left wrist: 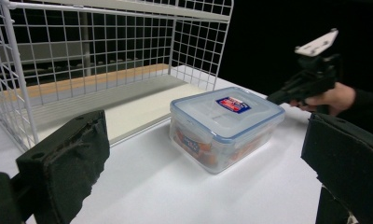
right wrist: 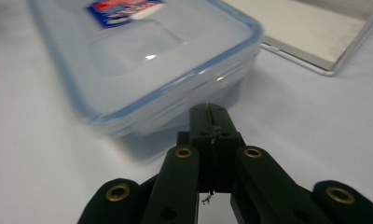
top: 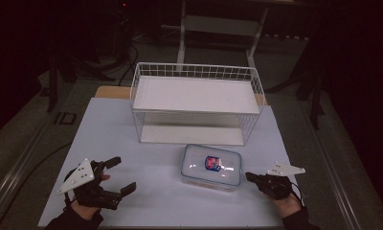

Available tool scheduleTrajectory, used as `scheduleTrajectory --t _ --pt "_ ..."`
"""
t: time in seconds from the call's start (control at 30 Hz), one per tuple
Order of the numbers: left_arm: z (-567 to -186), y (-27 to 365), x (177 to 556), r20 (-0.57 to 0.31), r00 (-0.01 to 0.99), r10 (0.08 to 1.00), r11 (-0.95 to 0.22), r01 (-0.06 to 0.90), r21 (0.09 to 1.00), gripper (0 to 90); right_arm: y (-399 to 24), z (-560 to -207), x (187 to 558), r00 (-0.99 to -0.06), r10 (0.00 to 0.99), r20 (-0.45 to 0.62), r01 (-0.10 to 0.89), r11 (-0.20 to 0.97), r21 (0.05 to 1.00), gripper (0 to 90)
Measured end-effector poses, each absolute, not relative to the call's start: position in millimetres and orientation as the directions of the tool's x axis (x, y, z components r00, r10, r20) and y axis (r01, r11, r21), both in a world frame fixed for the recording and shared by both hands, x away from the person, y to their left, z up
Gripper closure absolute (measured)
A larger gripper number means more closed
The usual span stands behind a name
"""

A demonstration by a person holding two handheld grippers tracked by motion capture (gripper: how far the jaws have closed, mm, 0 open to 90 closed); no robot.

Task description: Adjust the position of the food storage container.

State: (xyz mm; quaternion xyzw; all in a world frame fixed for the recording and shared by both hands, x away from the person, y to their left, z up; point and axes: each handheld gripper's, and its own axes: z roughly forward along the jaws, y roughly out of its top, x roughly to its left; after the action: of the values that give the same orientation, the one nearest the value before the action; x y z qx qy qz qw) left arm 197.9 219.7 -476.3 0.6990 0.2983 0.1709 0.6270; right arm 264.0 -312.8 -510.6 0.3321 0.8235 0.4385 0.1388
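A clear lidded box [top: 211,165] with a blue rim and a red-and-blue label stands on the white table [top: 156,201], in front of the wire rack. My left gripper [top: 124,174] rests at the front left, open and empty, its pads [left wrist: 68,158] framing the box [left wrist: 226,126] from a distance. To the right of the box, my right gripper [top: 249,177] is shut with nothing between its jaws. Its tip [right wrist: 209,112] points at the box's near wall [right wrist: 175,121], just short of it. The same gripper [left wrist: 278,95] appears beyond the box in the left gripper view.
A white wire rack [top: 194,72] with a flat shelf on top and an open front stands behind the box; its mesh side [left wrist: 17,70] is close on the left. The table's front edge runs just ahead of both hands. Dark floor surrounds the table.
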Motion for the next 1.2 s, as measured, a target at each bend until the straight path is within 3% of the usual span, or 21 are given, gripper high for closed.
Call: scheduleTrajectory --t 0.27,0.53,0.67,1.2 --pt "-477 218 199 -0.132 0.763 0.632 -0.042 0.204 0.978 0.9 -304 -501 235 -0.795 0.598 0.099 0.397 0.390 0.831 90.0" --pt "-477 219 199 -0.134 0.763 0.632 -0.040 0.205 0.978 0.9 -271 -520 240 -0.875 0.477 0.084 0.374 0.555 0.743 90.0" --pt "-478 219 199 -0.135 0.763 0.632 -0.042 0.208 0.977 0.9 -271 -526 251 -0.858 0.501 0.114 0.412 0.540 0.734 90.0" --pt "-478 219 199 -0.137 0.764 0.630 -0.043 0.210 0.977 0.9 -285 -528 269 -0.815 0.576 0.070 0.430 0.519 0.738 90.0"
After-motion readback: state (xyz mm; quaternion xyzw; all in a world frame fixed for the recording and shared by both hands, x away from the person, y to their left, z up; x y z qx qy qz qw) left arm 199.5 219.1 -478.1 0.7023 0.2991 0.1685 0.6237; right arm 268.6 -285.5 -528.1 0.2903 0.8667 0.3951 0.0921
